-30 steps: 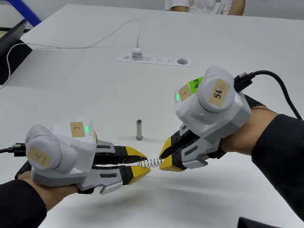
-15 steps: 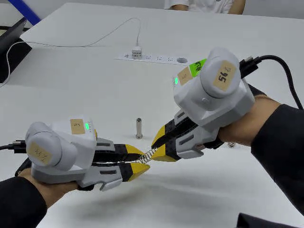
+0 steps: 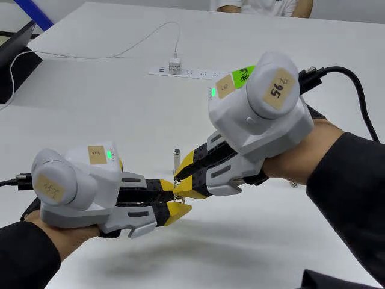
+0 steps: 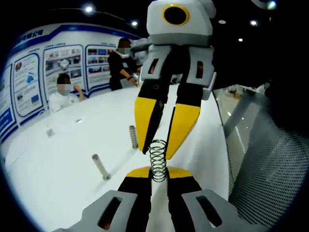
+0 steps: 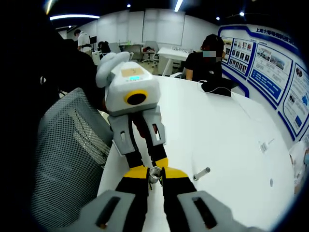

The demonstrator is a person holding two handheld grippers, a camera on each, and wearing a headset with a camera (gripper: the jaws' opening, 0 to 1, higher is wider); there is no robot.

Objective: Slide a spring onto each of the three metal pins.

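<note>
A short steel spring (image 3: 178,194) sits between the yellow tips of both grippers, low over the white table (image 3: 120,120). My left gripper (image 3: 175,197) comes in from the lower left, shut on the spring's (image 4: 158,162) base. My right gripper (image 3: 178,180) reaches down from the upper right, its tips closed around the spring's (image 5: 154,174) other end. One upright metal pin (image 3: 176,154) stands just behind the tips, partly hidden. In the left gripper view a bare pin (image 4: 101,167) stands near a second pin (image 4: 133,137) that looks ribbed. A pin (image 5: 202,173) also lies right of my right jaws.
A white power strip (image 3: 192,74) with a plug and cable (image 3: 175,65) lies at the back of the table. A dark object (image 3: 12,60) sits at the left edge. A person (image 3: 258,6) sits at the far side. A mesh chair (image 5: 67,145) stands beside the table.
My right gripper has swung left and down towards my left gripper. The spring, stretched out between the two a second ago, is now short between the nearly touching tips.
</note>
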